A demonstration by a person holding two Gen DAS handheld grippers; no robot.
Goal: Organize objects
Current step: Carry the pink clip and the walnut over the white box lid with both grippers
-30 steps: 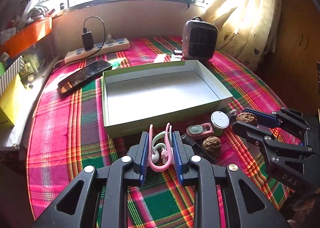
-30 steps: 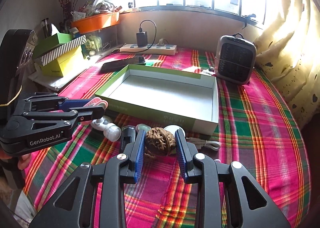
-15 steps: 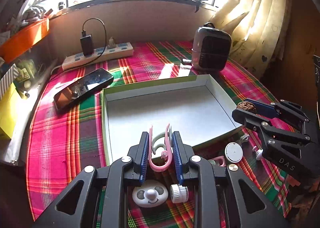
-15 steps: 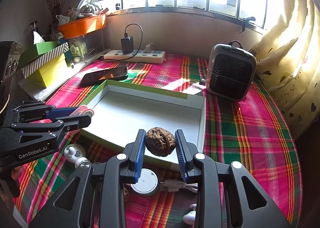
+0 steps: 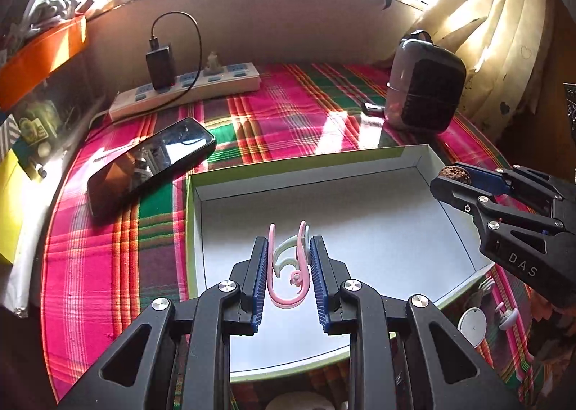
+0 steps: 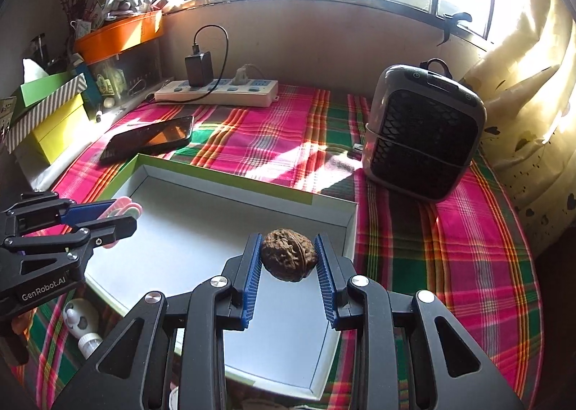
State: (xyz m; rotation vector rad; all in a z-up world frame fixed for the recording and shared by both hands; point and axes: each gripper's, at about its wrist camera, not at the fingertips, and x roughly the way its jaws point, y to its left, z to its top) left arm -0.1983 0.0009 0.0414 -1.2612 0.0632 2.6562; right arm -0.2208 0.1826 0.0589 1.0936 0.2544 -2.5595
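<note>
An open shallow box [image 5: 288, 162] with a green rim and a white inside lies on the plaid tablecloth. My left gripper [image 5: 286, 248] hangs over the box's near left part, shut on a pink and pale green ear hook set [image 5: 275, 293]. In the right wrist view the box [image 6: 223, 176] lies below my right gripper [image 6: 288, 240], which is shut on a brown walnut [image 6: 288, 257] over the box's near right part. Each gripper shows in the other's view: the right gripper [image 5: 446, 181] with the walnut [image 5: 454, 172], and the left gripper [image 6: 126, 217] at the box's left edge.
A dark phone [image 5: 151, 161] lies left of the box, with a power strip [image 5: 187, 89] and charger behind it. A small heater [image 6: 421, 136] stands at the back right. A round white disc [image 5: 472, 323] and a small white toy [image 6: 81, 318] lie in front of the box. Stacked boxes [image 6: 54, 122] stand at the left.
Both grippers have moved forward from above the small items at the table's front to above the box, each still carrying its object. The jaws have not changed.
</note>
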